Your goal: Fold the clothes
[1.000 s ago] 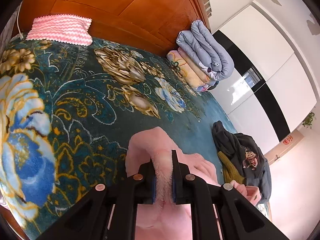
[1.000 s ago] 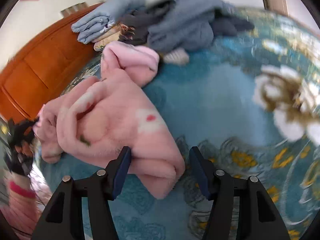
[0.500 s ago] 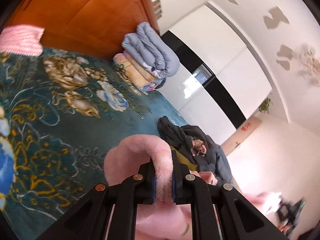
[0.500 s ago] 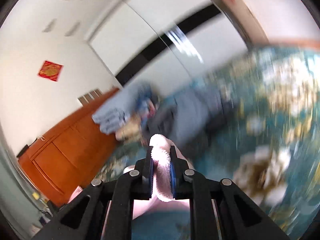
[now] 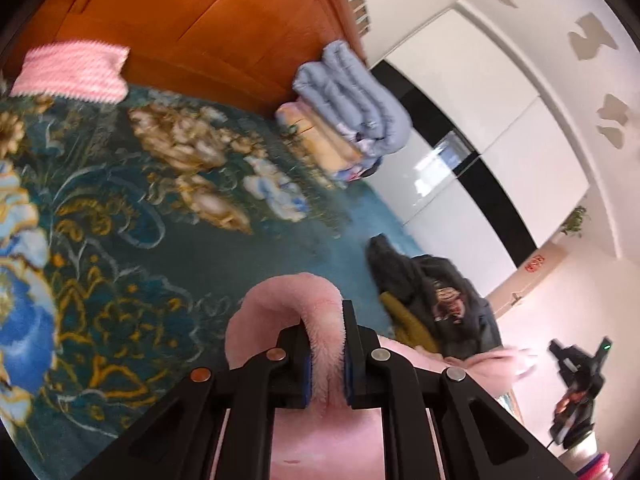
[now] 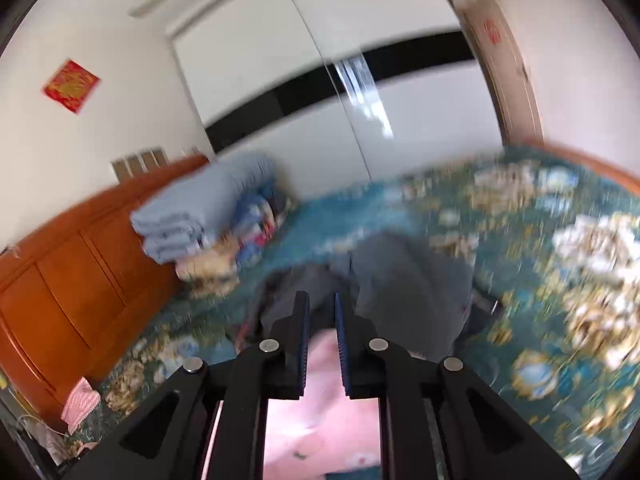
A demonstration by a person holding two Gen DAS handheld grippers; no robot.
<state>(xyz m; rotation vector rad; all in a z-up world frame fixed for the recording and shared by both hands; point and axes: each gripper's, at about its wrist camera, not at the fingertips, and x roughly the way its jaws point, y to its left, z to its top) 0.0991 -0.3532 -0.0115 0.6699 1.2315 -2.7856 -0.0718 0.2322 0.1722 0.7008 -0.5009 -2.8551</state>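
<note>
**Pink garment lifted off the bed by two corners; spread-out pending**

Left gripper (image 5: 325, 344): jaws nearly together, pads clamped on a fold of the pink fleece garment (image 5: 280, 304). The fabric loops up over the fingertips and hangs down below the frame of the tool. Grip looks secure.

Right gripper (image 6: 321, 340): jaws narrow. Pink fabric (image 6: 320, 412) shows low between the fingers, near their base, and hangs below them; the fingertip gap itself looks clear. The view is heavily blurred, so whether the pads actually press on the cloth cannot be confirmed. In the left wrist view, a pink edge runs out toward the right gripper (image 5: 576, 376), which suggests the garment is strung between the two tools.

Location of the work: the garment is off the floral bedspread (image 5: 120, 208), held in the air above it. A dark pile of other clothes (image 5: 436, 300) lies on the bed near the garment, and folded quilts (image 5: 352, 108) are stacked against the wooden headboard (image 5: 192, 20), well apart from it.

Judgement on step: pick-up and opening-out of the garment, ahead of any fold. No fold appears made.

Next move calls for: drawing the two grippers apart to tension the cloth, then lowering it flat onto a bare stretch of bedspread, clear of the dark pile. Risk: the right hold may slip.
</note>
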